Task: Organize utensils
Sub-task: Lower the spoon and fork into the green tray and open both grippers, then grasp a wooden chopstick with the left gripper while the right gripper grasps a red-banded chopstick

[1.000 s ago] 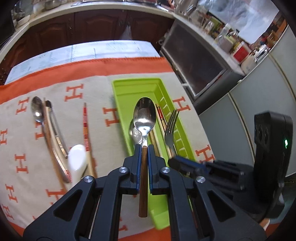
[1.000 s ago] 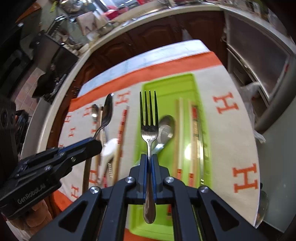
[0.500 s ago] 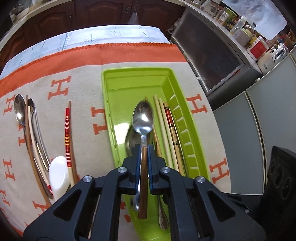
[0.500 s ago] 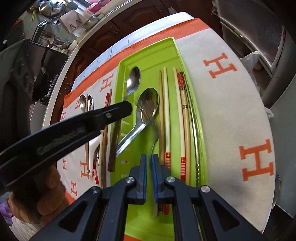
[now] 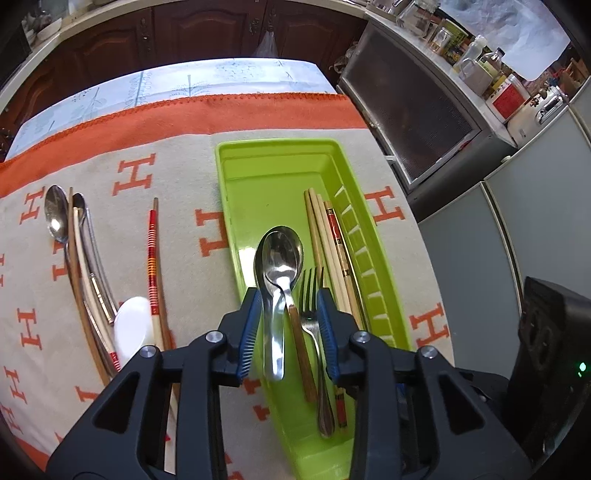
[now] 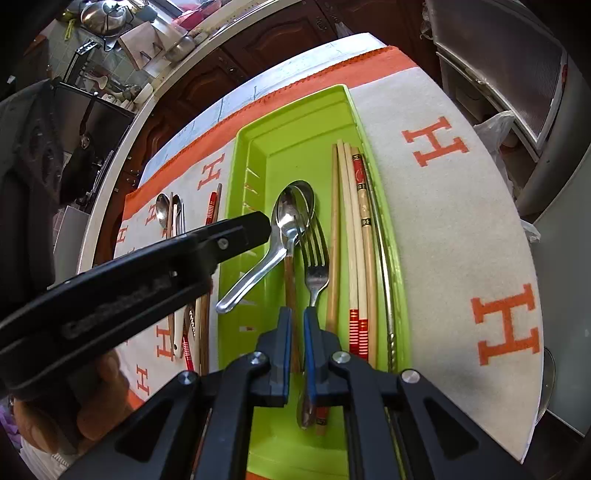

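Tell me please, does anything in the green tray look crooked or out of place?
Yes. In the green tray, the all-metal spoon lies slanted, its handle angling toward the left wall, while the fork and chopsticks lie straight along the tray.

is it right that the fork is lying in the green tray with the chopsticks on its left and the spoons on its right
Not quite: the sides are swapped. In the right wrist view the fork lies in the green tray with the spoons on its left and the chopsticks on its right.

Orange-bordered cloth (image 5: 110, 236) with H pattern covers table; dark wood cabinets (image 5: 207, 33) behind; jars and bottles (image 5: 476, 62) on counter at right.
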A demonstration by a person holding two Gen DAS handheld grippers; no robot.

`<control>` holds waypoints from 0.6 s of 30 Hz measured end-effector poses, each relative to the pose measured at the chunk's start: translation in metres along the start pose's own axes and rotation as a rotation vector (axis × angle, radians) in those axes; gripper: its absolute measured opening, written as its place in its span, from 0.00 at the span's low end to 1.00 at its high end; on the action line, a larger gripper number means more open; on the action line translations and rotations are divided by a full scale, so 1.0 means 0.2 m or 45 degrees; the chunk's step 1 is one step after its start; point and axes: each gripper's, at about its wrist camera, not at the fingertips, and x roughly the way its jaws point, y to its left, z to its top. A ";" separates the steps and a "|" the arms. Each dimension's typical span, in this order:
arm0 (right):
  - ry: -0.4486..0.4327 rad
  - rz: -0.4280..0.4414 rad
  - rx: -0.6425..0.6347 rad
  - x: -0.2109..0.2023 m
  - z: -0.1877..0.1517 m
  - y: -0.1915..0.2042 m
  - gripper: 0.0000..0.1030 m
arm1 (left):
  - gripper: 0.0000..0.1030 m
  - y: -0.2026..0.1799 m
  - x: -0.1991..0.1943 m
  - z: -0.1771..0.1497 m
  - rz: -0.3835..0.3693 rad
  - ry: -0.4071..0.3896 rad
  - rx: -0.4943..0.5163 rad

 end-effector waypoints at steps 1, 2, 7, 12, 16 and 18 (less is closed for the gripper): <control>0.001 -0.004 -0.001 0.01 0.00 0.01 0.06 | 0.27 0.00 -0.01 -0.01 0.004 -0.002 0.002; 0.004 -0.005 0.002 0.01 0.00 0.01 0.06 | 0.27 0.01 -0.03 -0.02 0.009 -0.005 0.005; 0.016 -0.007 0.005 0.01 -0.02 0.01 0.06 | 0.27 0.05 -0.10 -0.10 0.041 -0.007 0.027; 0.024 -0.013 0.000 0.01 -0.05 0.03 0.06 | 0.27 0.14 -0.16 -0.22 0.113 -0.012 0.066; 0.021 -0.019 -0.009 0.00 -0.07 0.05 0.06 | 0.27 0.26 -0.22 -0.28 0.158 -0.011 0.060; 0.019 -0.020 -0.015 -0.01 -0.08 0.07 0.06 | 0.27 0.34 -0.26 -0.31 0.166 -0.015 0.031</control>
